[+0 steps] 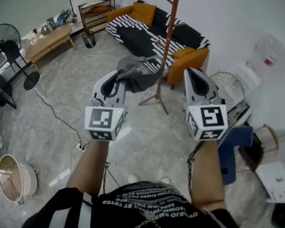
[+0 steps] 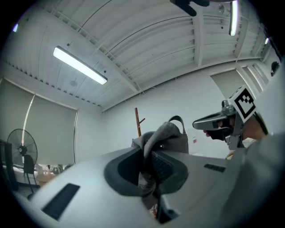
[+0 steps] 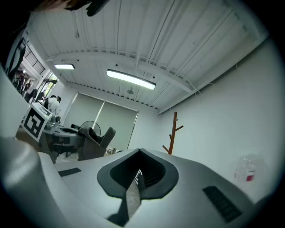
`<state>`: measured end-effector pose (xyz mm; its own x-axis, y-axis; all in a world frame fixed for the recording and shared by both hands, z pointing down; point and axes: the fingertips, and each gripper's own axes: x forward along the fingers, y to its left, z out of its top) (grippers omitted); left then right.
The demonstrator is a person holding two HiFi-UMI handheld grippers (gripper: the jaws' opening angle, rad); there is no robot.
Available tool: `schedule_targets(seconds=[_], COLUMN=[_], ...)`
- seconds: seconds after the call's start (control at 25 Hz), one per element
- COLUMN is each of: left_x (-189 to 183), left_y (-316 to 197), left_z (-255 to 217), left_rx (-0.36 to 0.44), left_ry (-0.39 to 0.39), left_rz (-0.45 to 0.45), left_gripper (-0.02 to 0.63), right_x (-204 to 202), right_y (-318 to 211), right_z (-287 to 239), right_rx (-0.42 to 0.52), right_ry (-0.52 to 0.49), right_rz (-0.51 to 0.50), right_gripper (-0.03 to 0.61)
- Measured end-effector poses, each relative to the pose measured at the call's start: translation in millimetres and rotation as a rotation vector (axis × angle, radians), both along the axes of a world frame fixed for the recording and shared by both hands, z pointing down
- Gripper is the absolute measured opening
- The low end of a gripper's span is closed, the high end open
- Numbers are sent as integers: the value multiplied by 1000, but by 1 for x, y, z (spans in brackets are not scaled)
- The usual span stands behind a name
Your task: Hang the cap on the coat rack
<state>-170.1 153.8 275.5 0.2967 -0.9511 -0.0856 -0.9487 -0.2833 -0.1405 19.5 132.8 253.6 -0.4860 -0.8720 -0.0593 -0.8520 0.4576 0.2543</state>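
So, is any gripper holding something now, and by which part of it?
The left gripper is shut on the grey cap, pinching a fold of its fabric. The right gripper holds nothing.

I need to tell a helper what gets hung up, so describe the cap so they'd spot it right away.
Find the tall wooden coat rack standing in front of the striped sofa. Beside its pole, the left gripper is raised with its jaws shut on the cap. The cap is the only soft, crumpled grey fabric held in the air, unlike the hard white grippers.
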Motion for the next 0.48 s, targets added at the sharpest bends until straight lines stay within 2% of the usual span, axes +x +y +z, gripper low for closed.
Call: schedule_targets(seconds=[0.2, 0.48], left_x=[-28, -29], left_y=[30, 50], left_z=[17, 32], left_rx=[-43, -78], left_ry=[-12, -15], left_rz=[-73, -63], left_gripper=[15, 15], right_x=[6, 7], right_y=[28, 52], right_z=[28, 61], right_rx=[-28, -92], right_ry=[19, -33], right_rz=[-31, -43], right_gripper=[3, 3])
